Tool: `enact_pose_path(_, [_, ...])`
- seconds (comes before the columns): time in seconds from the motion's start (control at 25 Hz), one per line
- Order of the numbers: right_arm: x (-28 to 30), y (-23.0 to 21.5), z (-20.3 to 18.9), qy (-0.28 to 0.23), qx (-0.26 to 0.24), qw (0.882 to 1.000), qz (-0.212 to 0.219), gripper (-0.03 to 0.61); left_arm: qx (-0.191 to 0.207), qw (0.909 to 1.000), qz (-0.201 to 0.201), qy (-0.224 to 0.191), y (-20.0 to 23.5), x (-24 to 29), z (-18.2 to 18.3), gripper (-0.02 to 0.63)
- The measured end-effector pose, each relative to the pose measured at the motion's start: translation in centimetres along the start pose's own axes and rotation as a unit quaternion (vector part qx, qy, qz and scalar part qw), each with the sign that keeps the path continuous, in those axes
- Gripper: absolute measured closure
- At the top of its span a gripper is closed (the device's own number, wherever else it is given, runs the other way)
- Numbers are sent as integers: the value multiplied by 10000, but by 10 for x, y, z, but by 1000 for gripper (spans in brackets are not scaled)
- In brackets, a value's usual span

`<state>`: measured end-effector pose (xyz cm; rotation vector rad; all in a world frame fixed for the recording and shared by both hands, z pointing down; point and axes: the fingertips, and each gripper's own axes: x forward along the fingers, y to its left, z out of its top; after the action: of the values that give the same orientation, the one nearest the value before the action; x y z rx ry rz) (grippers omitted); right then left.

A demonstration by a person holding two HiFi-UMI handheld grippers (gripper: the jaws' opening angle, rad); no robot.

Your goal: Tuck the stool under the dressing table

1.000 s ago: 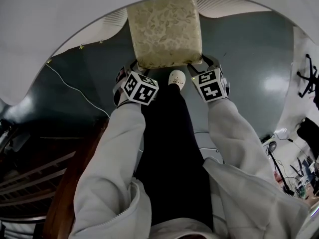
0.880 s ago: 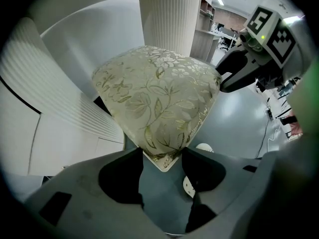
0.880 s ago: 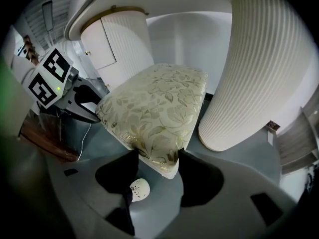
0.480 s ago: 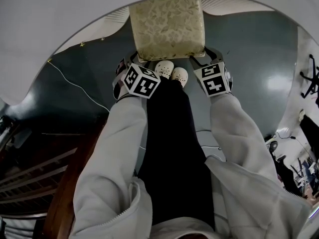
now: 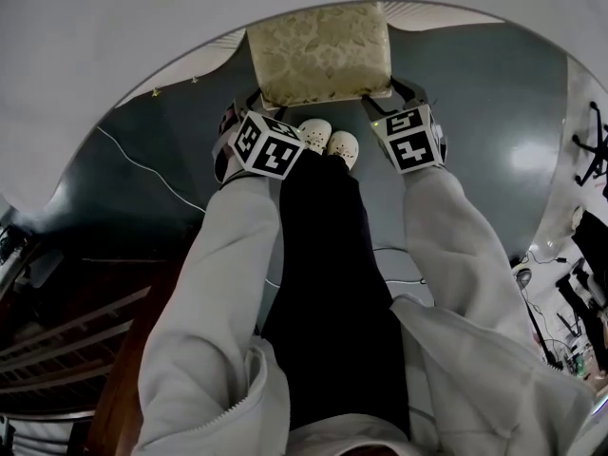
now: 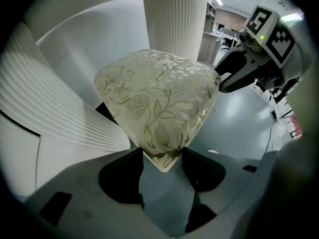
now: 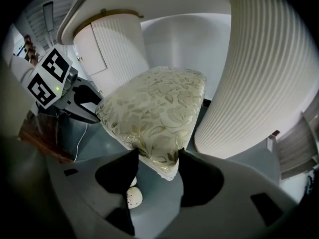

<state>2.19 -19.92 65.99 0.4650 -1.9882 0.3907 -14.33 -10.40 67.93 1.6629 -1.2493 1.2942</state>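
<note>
The stool (image 5: 318, 53) has a cream cushion with a gold leaf pattern, and its far part lies under the white dressing table top (image 5: 142, 36). My left gripper (image 5: 255, 110) is shut on the stool's near left corner (image 6: 162, 156), and my right gripper (image 5: 394, 93) is shut on the near right corner (image 7: 159, 161). In the left gripper view the jaws (image 6: 159, 151) press both sides of that corner. The right gripper (image 7: 157, 156) clamps its corner the same way. Ribbed white pedestals (image 7: 259, 73) flank the stool.
The person's white shoes (image 5: 328, 141) stand on the grey floor just behind the stool, between the grippers. A thin cable (image 5: 142, 169) runs over the floor at left. Dark wooden furniture (image 5: 66, 321) is at lower left, and an office chair base (image 5: 589, 150) at right.
The stool and both grippers have slid forward, so more of the cushion is under the table top. The person's second shoe has stepped up beside the first.
</note>
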Motion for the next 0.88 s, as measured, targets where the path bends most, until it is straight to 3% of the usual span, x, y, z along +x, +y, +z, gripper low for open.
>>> enact_pose_path(0.88, [12, -21, 28, -131, 21, 9999, -70, 278, -167, 9997, 125, -94, 27, 7, 27, 373])
